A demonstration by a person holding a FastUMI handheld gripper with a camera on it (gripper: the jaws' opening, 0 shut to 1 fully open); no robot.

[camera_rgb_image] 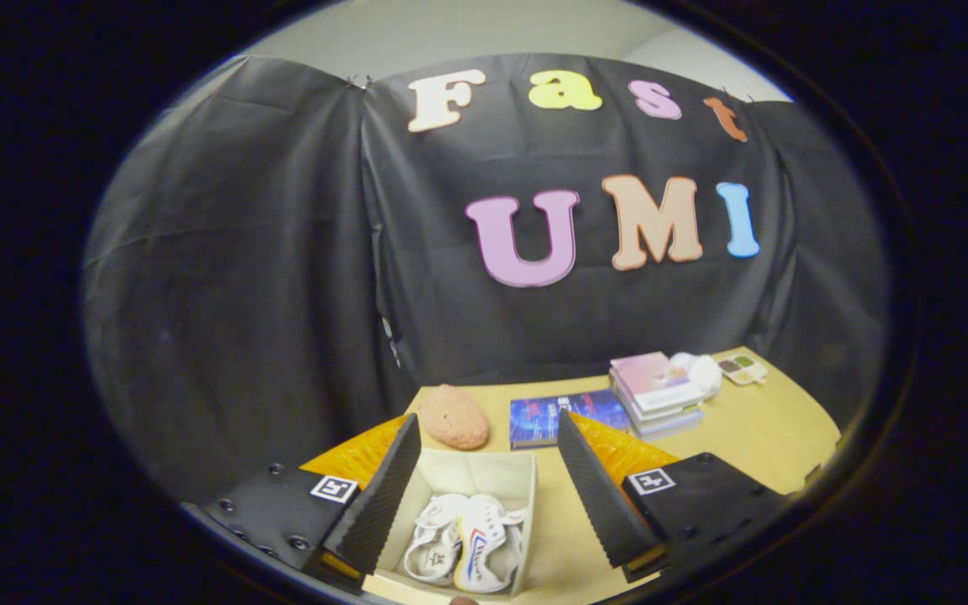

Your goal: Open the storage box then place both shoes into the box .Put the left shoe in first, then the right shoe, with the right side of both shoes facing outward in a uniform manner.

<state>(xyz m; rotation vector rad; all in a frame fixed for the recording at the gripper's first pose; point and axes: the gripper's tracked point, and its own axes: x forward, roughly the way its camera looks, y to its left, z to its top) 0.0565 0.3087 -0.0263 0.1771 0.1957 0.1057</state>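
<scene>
Tabletop (753,437): light wooden surface, set against the black cloth wall.

Items resting directly on it:
- Storage box (518,487): open, pale-walled, seen between the spread jaws of the gripper (484,430); two white shoes (465,550) are held inside, side by side.
- Rough pinkish rounded lump (454,417): placed just beyond the box, near the wall.
- Dark blue book (541,418): laid flat, beside the lump.
- Stack of books (656,391): pink cover on top, found just beside the blue book.
- White rounded object (700,368): positioned behind the stack, touching it or nearly so.
- Small pale palette-like tray (743,368): set near the white object, at the far corner.
</scene>
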